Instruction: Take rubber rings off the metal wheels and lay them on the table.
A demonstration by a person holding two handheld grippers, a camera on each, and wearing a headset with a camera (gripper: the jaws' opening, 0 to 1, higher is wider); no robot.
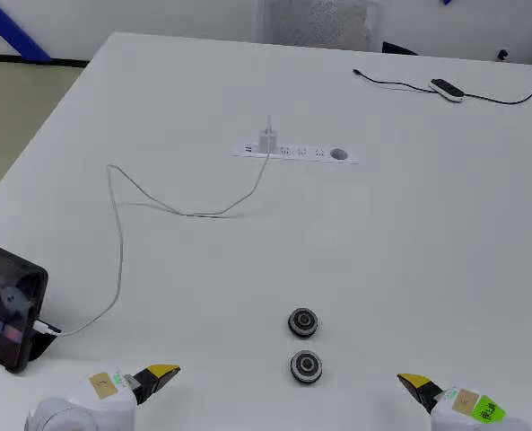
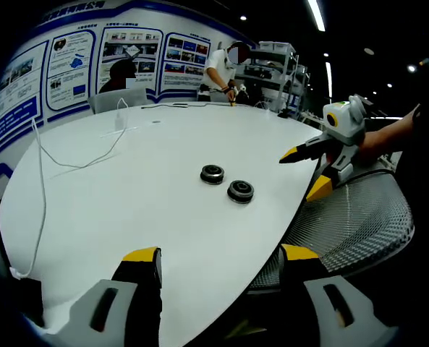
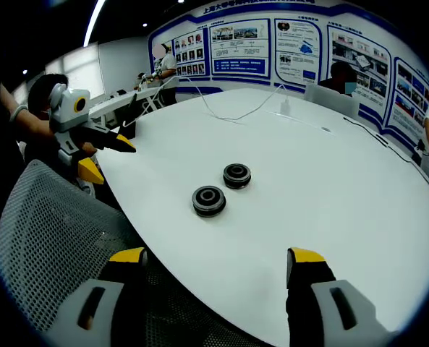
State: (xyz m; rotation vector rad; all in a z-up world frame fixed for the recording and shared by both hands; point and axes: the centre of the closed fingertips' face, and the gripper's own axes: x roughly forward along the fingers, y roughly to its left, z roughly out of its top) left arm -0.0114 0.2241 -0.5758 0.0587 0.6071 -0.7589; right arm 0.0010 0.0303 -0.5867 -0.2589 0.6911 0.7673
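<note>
My left hand-held gripper (image 2: 221,253) and right hand-held gripper (image 3: 216,255) are spread, flanking the near wheel (image 1: 306,365) and far wheel (image 1: 303,321) on the worktop (image 1: 409,233)

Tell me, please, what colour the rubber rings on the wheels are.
Black; the rings show best in the right gripper view.

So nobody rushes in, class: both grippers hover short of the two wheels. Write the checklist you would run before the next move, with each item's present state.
1. Left gripper open, holding nothing: ok.
2. Right gripper open, holding nothing: ok.
3. Near wheel and far wheel lying flat, apart: ok.
4. Rubber rings seated on both wheels: ok, a dark outer band on each.
5. Bare table beside the wheels for laying rings: ok.
6. How tightly the rings grip: cannot tell.
</note>
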